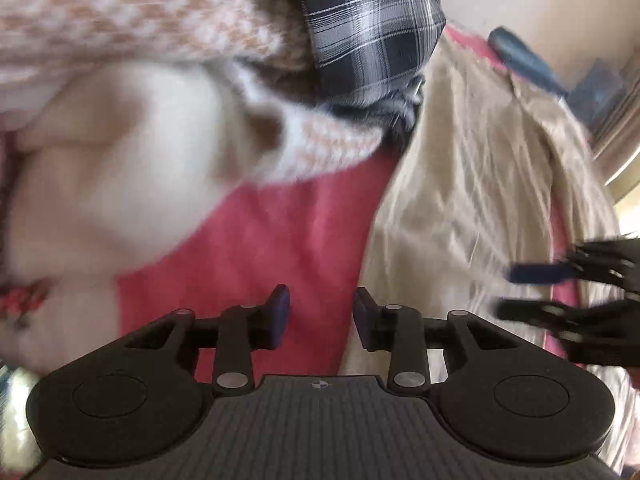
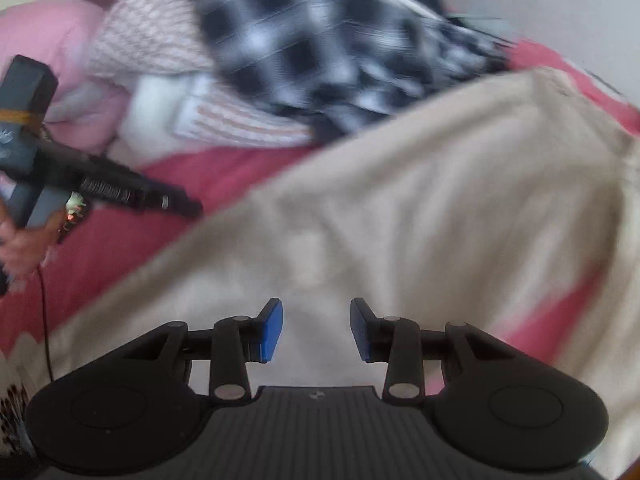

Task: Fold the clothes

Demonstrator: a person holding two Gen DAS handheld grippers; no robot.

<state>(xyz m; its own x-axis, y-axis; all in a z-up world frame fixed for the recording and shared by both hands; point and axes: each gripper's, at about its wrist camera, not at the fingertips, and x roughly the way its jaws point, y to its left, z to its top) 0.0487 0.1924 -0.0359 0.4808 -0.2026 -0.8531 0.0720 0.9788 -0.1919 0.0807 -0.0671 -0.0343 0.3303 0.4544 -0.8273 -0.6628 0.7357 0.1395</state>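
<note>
1. Blue-padded left gripper (image 1: 322, 318): jaws partly apart, nothing between them; red bedcover (image 1: 256, 240) directly beneath.
2. Right gripper (image 2: 316, 330): jaws partly apart, empty, above the beige garment (image 2: 420, 208).
3. Beige garment lies spread and creased across the red bedcover, to the right of the left gripper.
4. Farther off, a white and peach knit (image 1: 132, 20) lies bunched, blurred.
5. Farthest, a dark plaid shirt (image 2: 320, 40) overlaps the knit, touching the beige garment's far edge.
</note>
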